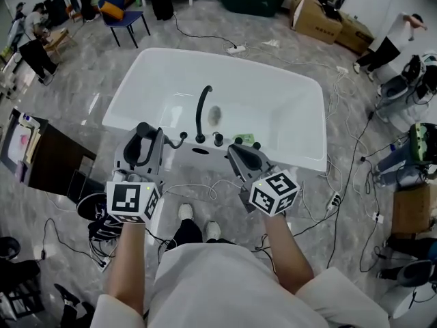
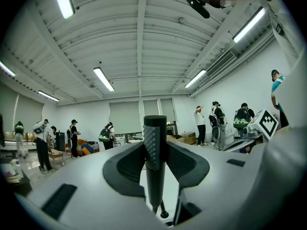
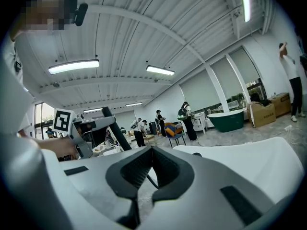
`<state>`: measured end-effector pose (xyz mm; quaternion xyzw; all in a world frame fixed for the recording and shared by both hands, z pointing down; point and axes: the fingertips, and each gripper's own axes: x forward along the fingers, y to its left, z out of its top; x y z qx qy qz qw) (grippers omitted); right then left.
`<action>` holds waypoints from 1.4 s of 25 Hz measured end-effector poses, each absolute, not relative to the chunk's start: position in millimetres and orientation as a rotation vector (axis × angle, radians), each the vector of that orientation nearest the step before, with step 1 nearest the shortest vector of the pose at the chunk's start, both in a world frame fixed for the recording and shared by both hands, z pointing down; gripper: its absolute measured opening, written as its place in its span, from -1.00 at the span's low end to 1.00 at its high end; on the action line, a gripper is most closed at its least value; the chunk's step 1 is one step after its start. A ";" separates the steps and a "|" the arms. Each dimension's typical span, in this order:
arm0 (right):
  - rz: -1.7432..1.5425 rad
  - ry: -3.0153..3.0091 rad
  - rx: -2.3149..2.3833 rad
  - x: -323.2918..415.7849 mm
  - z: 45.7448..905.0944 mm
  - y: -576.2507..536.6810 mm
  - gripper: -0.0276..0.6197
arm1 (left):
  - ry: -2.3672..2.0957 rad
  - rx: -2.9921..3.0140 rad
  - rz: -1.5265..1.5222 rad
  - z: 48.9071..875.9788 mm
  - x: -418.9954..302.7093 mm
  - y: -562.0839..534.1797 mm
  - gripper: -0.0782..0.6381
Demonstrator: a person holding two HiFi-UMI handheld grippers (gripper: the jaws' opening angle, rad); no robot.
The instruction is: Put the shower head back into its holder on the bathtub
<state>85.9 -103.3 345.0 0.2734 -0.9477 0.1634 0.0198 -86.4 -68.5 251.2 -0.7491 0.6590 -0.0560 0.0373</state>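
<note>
My left gripper (image 1: pixel 145 141) is shut on the black shower head (image 1: pixel 141 146), which stands upright just in front of the white bathtub's (image 1: pixel 287 108) near rim. In the left gripper view its ribbed black handle (image 2: pixel 154 150) is clamped between the pads. The right gripper view shows it off to the left as shower head (image 3: pixel 114 127). My right gripper (image 1: pixel 236 152) is shut, its tips meeting, with nothing clearly held. It hovers by the tub deck, right of the curved black faucet (image 1: pixel 202 109). A dark oval holder opening (image 1: pixel 201 151) sits on the deck between the grippers.
Black knobs (image 1: pixel 218 140) and a small green object (image 1: pixel 244 139) sit on the tub deck. Cables trail over the grey floor around the tub. A dark green tub (image 3: pixel 231 120), a blue chair (image 1: pixel 126 18) and several people stand farther off.
</note>
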 end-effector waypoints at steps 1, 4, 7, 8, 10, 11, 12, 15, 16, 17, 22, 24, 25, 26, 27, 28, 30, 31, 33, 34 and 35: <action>0.512 -2.937 0.854 86.0 346.1 -106.4 -0.87 | 2.023 -2.303 -0.177 253.7 -87.4 -70.8 -0.39; 0.521 -2.926 0.863 81.6 350.7 -115.2 -0.87 | 2.028 -2.315 -0.186 261.4 -94.2 -79.5 -0.40; 0.533 -2.913 0.870 77.7 355.9 -124.5 -0.87 | 2.031 -2.329 -0.182 266.9 -98.4 -90.7 -0.39; 0.537 -2.909 0.872 76.9 356.7 -127.4 -0.87 | 2.029 -2.336 -0.182 268.3 -98.6 -94.5 -0.39; 0.537 -2.901 0.870 74.2 357.8 -133.1 -0.87 | 2.022 -2.352 -0.180 270.9 -99.3 -102.4 -0.39; 0.532 -2.896 0.870 72.6 358.7 -136.6 -0.87 | 2.019 -2.358 -0.179 272.5 -100.4 -106.5 -0.39; 0.529 -2.890 0.872 71.2 360.0 -140.8 -0.87 | 2.018 -2.364 -0.179 274.3 -101.9 -110.6 -0.39; 0.536 -2.877 0.889 67.7 363.2 -152.4 -0.86 | 2.015 -2.383 -0.189 282.3 -107.0 -121.3 -0.39; 0.539 -2.873 0.892 65.6 364.2 -155.1 -0.87 | 2.013 -2.391 -0.196 285.7 -109.2 -124.5 -0.39; 0.540 -2.870 0.894 62.7 365.4 -157.7 -0.87 | 2.013 -2.398 -0.202 289.1 -112.0 -127.8 -0.39; 0.558 -2.843 0.902 48.2 374.6 -169.9 -0.86 | 2.015 -2.436 -0.219 305.0 -126.1 -145.5 -0.39; 0.566 -2.831 0.906 43.4 378.4 -174.3 -0.86 | 2.011 -2.452 -0.226 310.9 -130.0 -152.9 -0.39; 0.572 -2.825 0.909 41.2 380.6 -175.9 -0.87 | 2.008 -2.462 -0.230 314.7 -131.5 -156.2 -0.39; 0.579 -2.819 0.914 39.0 382.9 -177.5 -0.87 | 2.005 -2.473 -0.236 318.9 -132.9 -159.3 -0.39; 0.587 -2.812 0.918 36.7 385.1 -179.2 -0.87 | 2.001 -2.484 -0.244 323.2 -134.4 -162.6 -0.39; 0.594 -2.805 0.922 34.3 387.2 -181.6 -0.87 | 1.997 -2.497 -0.251 327.5 -136.0 -166.5 -0.40; 0.608 -2.789 0.927 29.3 391.0 -188.2 -0.86 | 1.992 -2.521 -0.264 334.9 -139.4 -176.2 -0.39; 0.614 -2.781 0.930 27.1 393.1 -192.0 -0.87 | 1.989 -2.532 -0.269 338.2 -141.0 -181.2 -0.39; 0.624 -2.767 0.934 23.1 397.6 -197.9 -0.87 | 1.982 -2.551 -0.280 345.6 -143.4 -189.3 -0.39; 0.628 -2.761 0.936 21.5 400.3 -199.8 -0.87 | 1.980 -2.560 -0.285 350.1 -144.1 -192.2 -0.40; 0.630 -2.755 0.937 19.8 403.0 -201.3 -0.86 | 1.979 -2.568 -0.288 354.9 -145.0 -194.7 -0.39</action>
